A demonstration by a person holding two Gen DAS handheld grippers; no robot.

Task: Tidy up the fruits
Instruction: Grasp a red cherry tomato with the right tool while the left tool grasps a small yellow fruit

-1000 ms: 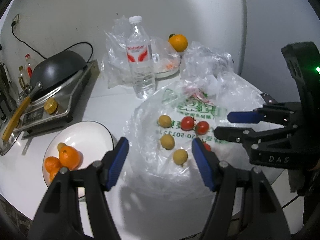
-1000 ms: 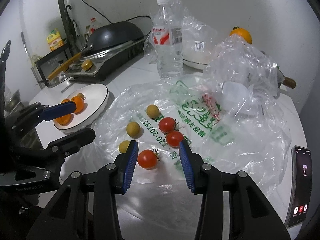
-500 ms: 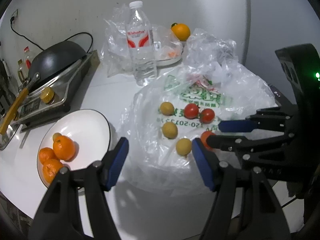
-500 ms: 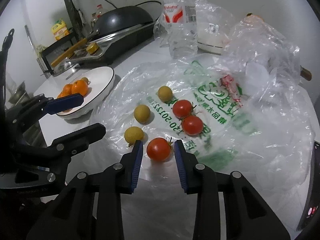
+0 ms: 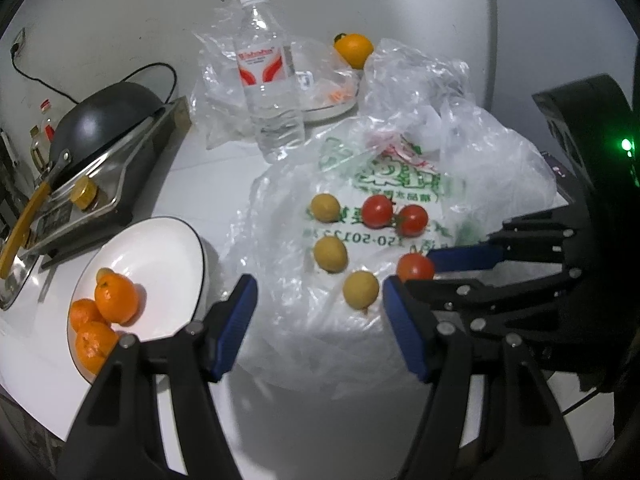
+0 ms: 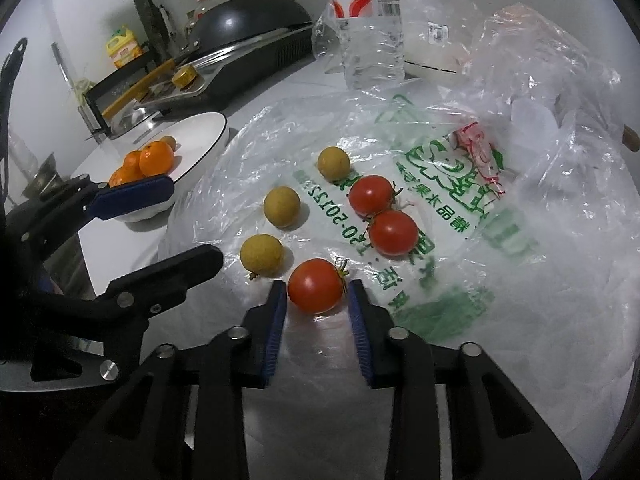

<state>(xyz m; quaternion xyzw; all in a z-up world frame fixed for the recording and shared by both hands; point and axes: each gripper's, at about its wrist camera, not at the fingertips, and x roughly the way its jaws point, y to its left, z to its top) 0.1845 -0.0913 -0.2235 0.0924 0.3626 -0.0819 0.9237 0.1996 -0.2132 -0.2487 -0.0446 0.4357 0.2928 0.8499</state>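
Closing R gripper (image 6: 316, 300) fingers round tomato (image 6: 316, 285), angled down; L gripper (image 5: 318, 308) spread, empty.

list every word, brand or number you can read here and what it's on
"Wahaha", red brand word, partly cut off at the frame's top in the right wrist view: red-and-white label of the clear plastic water bottle.
"20-2012", part of an upside-down green number string; further digits unclear: crumpled clear plastic bag under the fruit.
Green Chinese characters and logo on that bag: upside down, too distorted to read.
Yellow carton print: too small.
Bottle barcode text: blurred.
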